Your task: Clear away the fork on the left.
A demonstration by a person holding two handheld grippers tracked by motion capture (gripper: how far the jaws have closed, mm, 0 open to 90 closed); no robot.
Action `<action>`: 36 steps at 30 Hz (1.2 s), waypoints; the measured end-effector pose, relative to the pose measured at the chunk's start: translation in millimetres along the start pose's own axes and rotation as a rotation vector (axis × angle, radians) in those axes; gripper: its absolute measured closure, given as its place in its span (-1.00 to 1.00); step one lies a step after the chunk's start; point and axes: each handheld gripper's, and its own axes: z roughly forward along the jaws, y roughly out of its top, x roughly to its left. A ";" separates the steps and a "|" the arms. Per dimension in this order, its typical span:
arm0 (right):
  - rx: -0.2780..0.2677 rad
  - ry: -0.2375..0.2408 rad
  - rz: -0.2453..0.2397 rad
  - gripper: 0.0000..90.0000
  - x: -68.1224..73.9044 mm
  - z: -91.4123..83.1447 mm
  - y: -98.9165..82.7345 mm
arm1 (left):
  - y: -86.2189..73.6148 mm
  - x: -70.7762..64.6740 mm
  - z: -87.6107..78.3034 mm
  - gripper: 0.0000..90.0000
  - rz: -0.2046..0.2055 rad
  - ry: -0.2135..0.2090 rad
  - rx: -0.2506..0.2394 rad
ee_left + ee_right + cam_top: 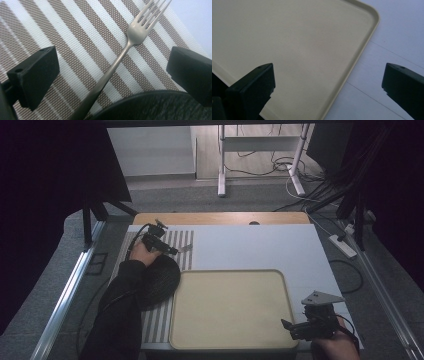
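Observation:
A silver fork [130,41] lies flat on a brown-and-white striped placemat [75,37], tines pointing away. My left gripper [113,63] hovers over its handle, open, with the jaws standing wide on either side and not touching it. From the high view, the left gripper [167,247] is at the placemat's [184,240] far end, just beyond a dark round plate [161,279] whose rim [150,107] shows near the jaws. My right gripper [298,327] is open and empty over the near right corner of a beige tray [230,307].
The beige tray [287,37] sits on a white tabletop [392,37], its raised rim running between the right jaws. The person's sleeve [120,320] lies across the plate and placemat. Behind the table are stand legs [221,180] and cables on the floor.

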 end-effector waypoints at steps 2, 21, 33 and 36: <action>0.000 0.000 0.000 -1.00 -0.1 -0.1 0.0 | 1.9 -0.8 5.6 -1.00 0.008 0.022 0.030; 0.006 -0.002 -0.003 -1.00 0.3 0.2 0.1 | 0.8 7.0 0.3 -0.25 0.091 0.115 0.052; 0.006 0.001 -0.004 -1.00 0.2 0.1 0.0 | -2.9 15.5 -5.0 0.83 0.175 0.066 0.029; 0.004 0.003 -0.003 -1.00 0.0 0.2 -0.1 | -2.4 17.6 -5.7 0.89 0.178 0.062 0.037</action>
